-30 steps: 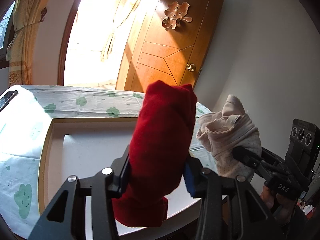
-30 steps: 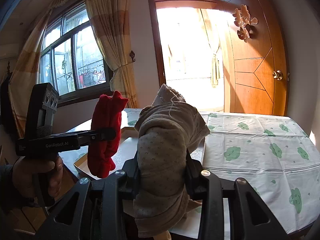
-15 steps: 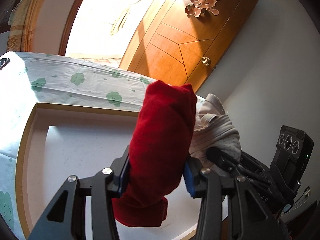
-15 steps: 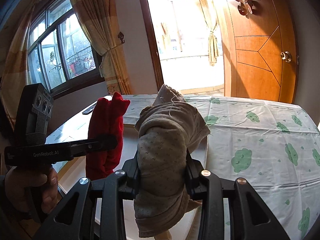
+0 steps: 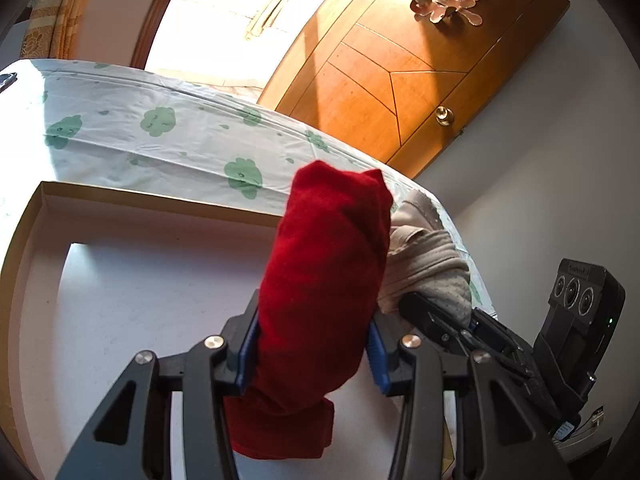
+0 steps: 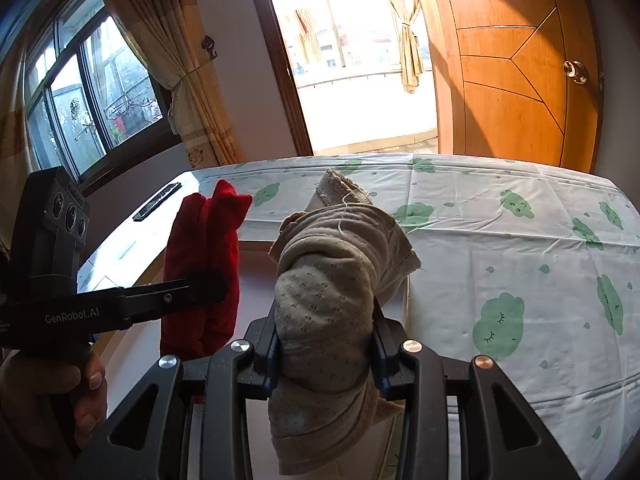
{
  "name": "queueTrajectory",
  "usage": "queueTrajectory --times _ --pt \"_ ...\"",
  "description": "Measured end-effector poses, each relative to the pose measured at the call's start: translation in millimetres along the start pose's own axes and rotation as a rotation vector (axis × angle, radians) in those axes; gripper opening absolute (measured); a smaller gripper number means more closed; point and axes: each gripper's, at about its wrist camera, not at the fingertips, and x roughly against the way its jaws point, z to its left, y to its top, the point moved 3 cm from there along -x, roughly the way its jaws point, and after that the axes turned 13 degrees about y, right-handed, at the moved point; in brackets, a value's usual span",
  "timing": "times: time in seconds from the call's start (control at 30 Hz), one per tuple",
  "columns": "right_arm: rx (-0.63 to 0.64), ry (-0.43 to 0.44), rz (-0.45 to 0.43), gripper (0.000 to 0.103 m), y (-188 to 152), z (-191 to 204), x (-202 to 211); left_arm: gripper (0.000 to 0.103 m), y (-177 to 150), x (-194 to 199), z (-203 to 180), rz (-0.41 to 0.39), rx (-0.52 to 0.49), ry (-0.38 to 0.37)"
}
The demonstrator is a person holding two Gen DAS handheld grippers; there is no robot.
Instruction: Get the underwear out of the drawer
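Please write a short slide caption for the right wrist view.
Right gripper clamps rolled beige underwear above the drawer; left gripper holds red underwear.

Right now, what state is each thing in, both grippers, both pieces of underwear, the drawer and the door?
Left gripper: shut on the red underwear.
Right gripper: shut on the beige underwear.
Red underwear: rolled, lifted above the drawer.
Beige underwear: rolled, lifted at the drawer's right edge.
Drawer: open on the table, nothing seen inside.
Door: open, swung inward.
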Motion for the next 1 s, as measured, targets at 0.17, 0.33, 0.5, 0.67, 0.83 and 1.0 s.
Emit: queueTrajectory --times 0.17,0.33,0.5,0.67,0.83,1.0 --pt "-0.003 -0.01 0.032 0.039 1.3 -3.5 -9.5 0.044 3.2 -11.1 -0.6 0.027 0.009 0.008" --pt "-0.003 -0.026 0.054 0.04 3.1 -7.7 -15.6 0.044 5.9 -21.5 1.2 0.055 0.035 0.021" --pt "-0.021 -0.039 0.078 0.04 5.3 -13.7 -22.5 0.044 6.8 -28.9 0.9 0.065 0.034 0.032" --pt "-0.023 -0.041 0.095 0.04 7.8 -16.8 -27.4 0.044 8.0 -34.4 0.9 0.072 0.03 0.042" --pt "-0.018 -0.044 0.104 0.04 8.4 -17.5 -29.6 0.044 7.8 -37.2 2.2 0.077 0.036 0.04" --pt "-0.017 -0.05 0.103 0.04 8.1 -19.4 -30.0 0.044 7.3 -38.3 1.4 0.076 0.032 0.047"
